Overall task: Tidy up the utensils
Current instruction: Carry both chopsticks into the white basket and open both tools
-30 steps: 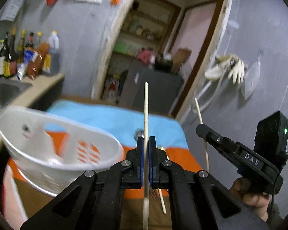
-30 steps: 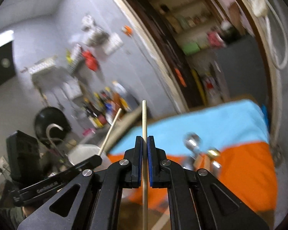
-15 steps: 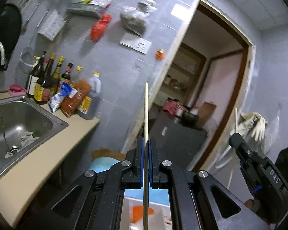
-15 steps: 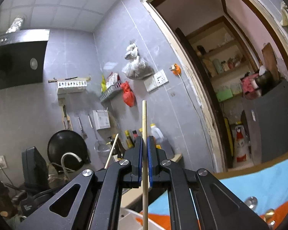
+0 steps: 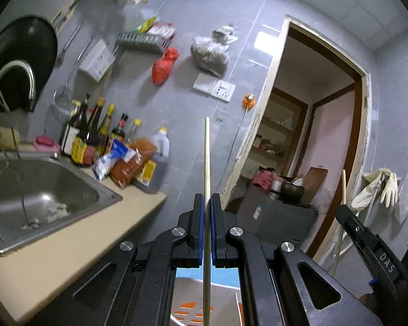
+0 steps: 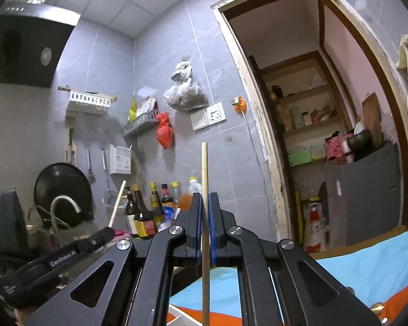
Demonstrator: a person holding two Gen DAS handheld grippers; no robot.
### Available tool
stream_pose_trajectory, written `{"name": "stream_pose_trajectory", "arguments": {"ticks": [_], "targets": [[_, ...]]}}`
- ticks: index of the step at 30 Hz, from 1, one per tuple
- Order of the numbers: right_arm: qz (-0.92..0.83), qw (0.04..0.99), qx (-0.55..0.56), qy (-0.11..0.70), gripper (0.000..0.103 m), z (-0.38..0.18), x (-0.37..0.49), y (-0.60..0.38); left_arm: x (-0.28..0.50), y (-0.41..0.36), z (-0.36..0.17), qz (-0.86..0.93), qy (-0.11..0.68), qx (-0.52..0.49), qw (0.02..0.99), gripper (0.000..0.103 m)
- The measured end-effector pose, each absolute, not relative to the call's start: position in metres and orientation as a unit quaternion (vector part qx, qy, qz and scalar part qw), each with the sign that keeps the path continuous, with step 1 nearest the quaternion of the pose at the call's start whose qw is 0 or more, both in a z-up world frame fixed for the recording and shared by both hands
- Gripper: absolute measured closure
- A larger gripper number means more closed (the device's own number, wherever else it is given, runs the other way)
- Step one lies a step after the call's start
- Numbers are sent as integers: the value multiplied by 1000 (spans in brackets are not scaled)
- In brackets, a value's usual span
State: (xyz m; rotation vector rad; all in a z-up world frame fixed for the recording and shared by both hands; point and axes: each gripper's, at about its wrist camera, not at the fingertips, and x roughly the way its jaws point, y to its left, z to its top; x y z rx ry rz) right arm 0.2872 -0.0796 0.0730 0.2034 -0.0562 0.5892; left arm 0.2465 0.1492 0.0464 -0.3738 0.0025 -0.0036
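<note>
Well, wide kitchen backdrop: the steel sink (image 5: 40, 190) sunk in the tabletop (image 5: 68, 247), sauce bottles (image 5: 95, 135) lined along the tiled wall. Down low, a white basket (image 5: 204, 288) peeks between the fingers, sitting on an orange-and-blue cloth (image 6: 367, 266). Now the hardware: the left gripper (image 5: 207, 233) has its jaws clenched on one chopstick (image 5: 207, 163), and the right gripper (image 6: 204, 231) is clamped on a second chopstick (image 6: 204, 168), both sticks upright. Light, stiff, smooth sticks, I'd say — prone to pivot, so a hold near mid-shaft looks safest.
</note>
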Motion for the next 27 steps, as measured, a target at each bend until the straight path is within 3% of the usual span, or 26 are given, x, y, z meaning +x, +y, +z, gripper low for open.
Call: {"name": "stream_pose_trajectory", "arguments": {"ticks": [9,27], "targets": [[289,955,69,-9,100,60,284,-71,238,128,29,-1,-10,-129,992,101],[302,952,30,39,98,55,271,-72,225,118,16,-36,70,-92,993,100]]}}
